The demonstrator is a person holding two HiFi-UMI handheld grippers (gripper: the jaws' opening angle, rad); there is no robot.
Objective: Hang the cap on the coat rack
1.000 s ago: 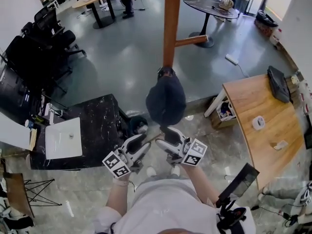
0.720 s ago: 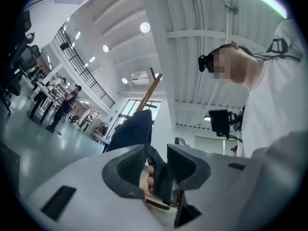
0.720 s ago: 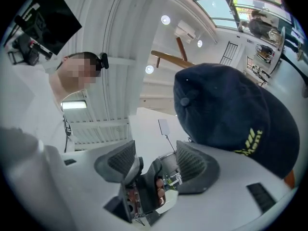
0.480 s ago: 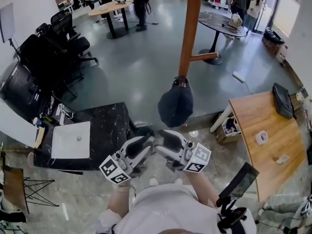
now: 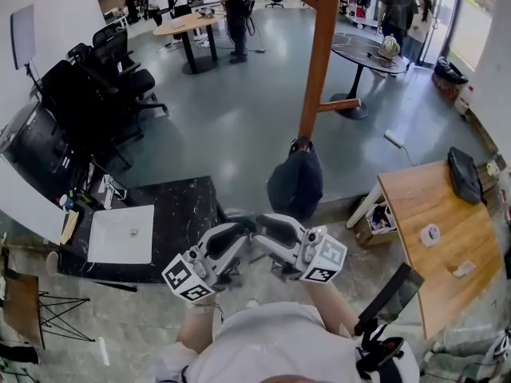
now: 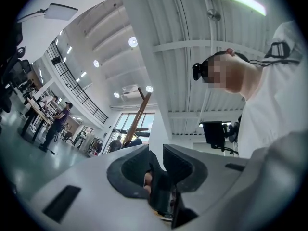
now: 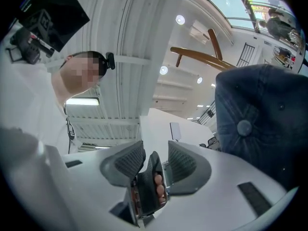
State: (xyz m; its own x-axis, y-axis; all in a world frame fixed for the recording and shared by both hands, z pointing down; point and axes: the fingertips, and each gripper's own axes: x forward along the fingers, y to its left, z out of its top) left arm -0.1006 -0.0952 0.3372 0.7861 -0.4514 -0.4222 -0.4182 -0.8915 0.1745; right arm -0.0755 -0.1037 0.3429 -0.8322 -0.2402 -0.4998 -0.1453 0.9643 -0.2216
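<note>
A small crate (image 5: 373, 214) is noted on the floor at the near end of the wooden tabletop (image 5: 435, 278). Mixed items are seen in it but cannot be identified.

The cap (image 5: 295, 186), dark blue, is found hanging on the coat rack (image 5: 319, 62), low on its wooden post.

The left tool (image 5: 238, 231) and right tool (image 5: 270, 227) are held side by side below the cap, apart from it. Both pairs of jaws are partly spread and closing. Nothing is gripped or touched by either.
</note>
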